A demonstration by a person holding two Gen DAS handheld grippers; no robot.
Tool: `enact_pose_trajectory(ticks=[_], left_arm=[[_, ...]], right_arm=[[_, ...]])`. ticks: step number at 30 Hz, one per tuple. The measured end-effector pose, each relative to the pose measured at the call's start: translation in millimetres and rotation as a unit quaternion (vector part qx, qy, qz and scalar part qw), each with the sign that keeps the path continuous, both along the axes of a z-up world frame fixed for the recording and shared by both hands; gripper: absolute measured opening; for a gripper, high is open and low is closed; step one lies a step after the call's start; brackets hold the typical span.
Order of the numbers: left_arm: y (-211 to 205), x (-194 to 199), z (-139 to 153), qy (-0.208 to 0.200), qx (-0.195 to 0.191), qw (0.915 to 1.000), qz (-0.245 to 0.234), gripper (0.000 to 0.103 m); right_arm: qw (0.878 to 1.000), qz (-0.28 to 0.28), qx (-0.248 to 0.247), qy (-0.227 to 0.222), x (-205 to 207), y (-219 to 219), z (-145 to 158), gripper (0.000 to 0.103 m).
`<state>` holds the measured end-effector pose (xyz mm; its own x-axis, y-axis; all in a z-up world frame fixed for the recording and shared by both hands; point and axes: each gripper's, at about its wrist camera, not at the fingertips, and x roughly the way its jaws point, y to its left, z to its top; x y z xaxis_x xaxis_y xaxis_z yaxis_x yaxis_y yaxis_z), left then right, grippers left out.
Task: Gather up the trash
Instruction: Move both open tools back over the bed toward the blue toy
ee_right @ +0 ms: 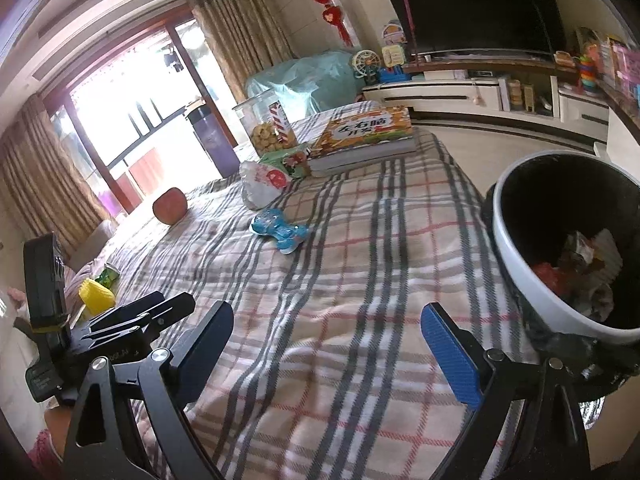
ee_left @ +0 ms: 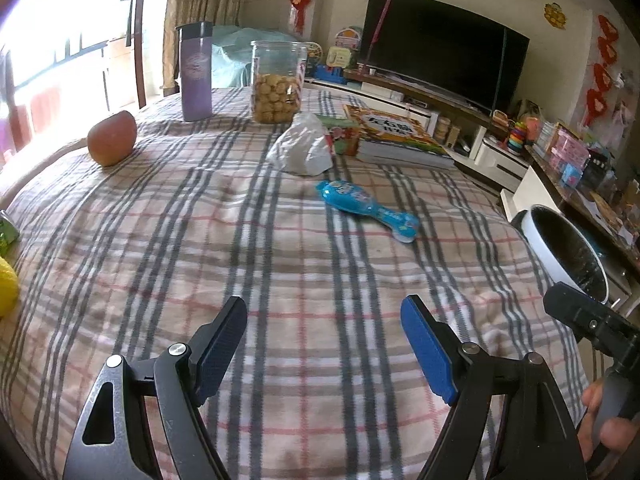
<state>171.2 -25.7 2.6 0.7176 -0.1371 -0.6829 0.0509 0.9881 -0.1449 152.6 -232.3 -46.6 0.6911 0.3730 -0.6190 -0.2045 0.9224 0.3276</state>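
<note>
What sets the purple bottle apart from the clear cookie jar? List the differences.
The purple bottle is opaque, so its contents are hidden; the clear cookie jar shows round cookies filling its lower half. The bottle is tall and slim; the jar is shorter and wider. The bottle carries a dark cap, while the jar's top looks clear. Both stand upright, side by side, at the far end of the plaid cloth.

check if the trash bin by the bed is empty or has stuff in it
Not empty. The right wrist view shows crumpled wrappers lying at the bottom of the trash bin.
</note>
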Motion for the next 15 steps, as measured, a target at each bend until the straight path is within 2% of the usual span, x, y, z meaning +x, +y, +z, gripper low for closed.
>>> enact_pose_trajectory(ticks=[15], left_arm=[[31.2, 26.9, -12.2, 0.011, -0.007, 0.9997, 0.021, 0.079]], right_arm=[[0.999, 0.042, -0.033, -0.009, 34.8, 40.4, -1.3, 0.096]])
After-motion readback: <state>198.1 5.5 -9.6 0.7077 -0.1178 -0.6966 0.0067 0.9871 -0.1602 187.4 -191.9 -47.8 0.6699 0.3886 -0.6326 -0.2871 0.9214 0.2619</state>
